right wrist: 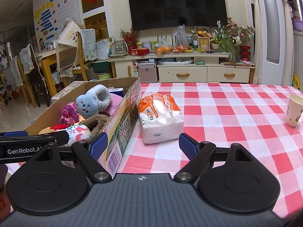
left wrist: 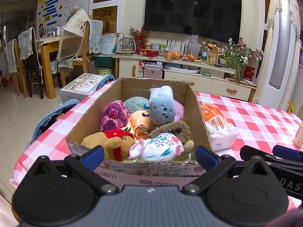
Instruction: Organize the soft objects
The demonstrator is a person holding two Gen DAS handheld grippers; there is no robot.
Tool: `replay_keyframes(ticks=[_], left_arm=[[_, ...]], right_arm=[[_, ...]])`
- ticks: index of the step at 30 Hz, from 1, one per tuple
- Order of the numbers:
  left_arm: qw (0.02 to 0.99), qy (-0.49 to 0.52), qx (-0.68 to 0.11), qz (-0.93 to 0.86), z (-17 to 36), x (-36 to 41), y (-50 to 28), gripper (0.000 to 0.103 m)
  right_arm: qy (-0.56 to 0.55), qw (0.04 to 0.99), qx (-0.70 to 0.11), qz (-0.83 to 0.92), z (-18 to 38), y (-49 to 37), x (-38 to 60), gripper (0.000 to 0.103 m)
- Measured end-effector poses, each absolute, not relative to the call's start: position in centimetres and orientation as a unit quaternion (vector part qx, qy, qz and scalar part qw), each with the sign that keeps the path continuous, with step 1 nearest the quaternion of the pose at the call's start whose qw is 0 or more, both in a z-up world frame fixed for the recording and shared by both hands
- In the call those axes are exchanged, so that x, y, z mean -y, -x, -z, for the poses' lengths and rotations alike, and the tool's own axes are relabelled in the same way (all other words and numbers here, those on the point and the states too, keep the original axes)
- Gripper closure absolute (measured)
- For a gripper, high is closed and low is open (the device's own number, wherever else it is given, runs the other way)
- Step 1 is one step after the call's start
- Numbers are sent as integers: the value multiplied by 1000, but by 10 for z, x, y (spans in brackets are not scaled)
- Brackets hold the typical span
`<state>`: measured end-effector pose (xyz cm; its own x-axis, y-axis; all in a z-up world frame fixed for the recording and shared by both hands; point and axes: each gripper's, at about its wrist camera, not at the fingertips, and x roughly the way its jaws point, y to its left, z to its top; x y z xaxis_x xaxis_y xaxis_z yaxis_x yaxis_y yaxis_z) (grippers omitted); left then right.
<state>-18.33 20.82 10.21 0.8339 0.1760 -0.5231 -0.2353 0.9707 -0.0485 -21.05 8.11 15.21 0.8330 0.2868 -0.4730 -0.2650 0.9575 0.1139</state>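
Both grippers are spread wide w/ nothing between the pads. The left gripper (left wrist: pixel 149 156) sits just short of the near wall of the cardboard box (left wrist: pixel 197 102), which is straight ahead of it on the checked desk (right wrist: pixel 227 113); the right gripper (right wrist: pixel 143 145) is beside it, w/ the box's right wall by its left pad and the tissue pack (right wrist: pixel 161 117) just ahead, slightly right of centre. The soft things are all piled in the box. Closest to the left gripper, nearly between its pads: the floral white plush (left wrist: pixel 159 147), and left of that the tan bear in red (left wrist: pixel 111 143). Behind them is a brown fuzzy slipper (left wrist: pixel 174 130), an orange plush w/ a metal keyring (left wrist: pixel 141 131), a purple knit piece (left wrist: pixel 113 115), a teal knit ball (left wrist: pixel 135 103) and, farthest up front, the light blue plush slipper (left wrist: pixel 161 106) standing on end. All look light, squashy and not fragile, so prob. a firm pinch is fine; fleece should give decent friction, little slip risk. Best hold, I'd say: across a bulky middle (floral plush body, bear torso), or the blue slipper's toe, not the floppy edges or the keyring, which could snag a neighbour. The tissue pack is also soft but its plastic wrap looks slick; pinch across the short side. A paper cup (right wrist: pixel 294 111) is well off to the right, away from the work.
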Motion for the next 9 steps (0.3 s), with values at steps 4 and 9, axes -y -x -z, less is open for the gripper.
replay_keyframes(ticks=[4,9], left_arm=[[957,54,-266,-104,-101,-204,180,1],[957,51,-269,-95,-102,-194,174,1]], right_arm=[[-33,956,-253,-146,-150,210,-78,0],[-48,955,-252,-146,-149,208,-71,0]])
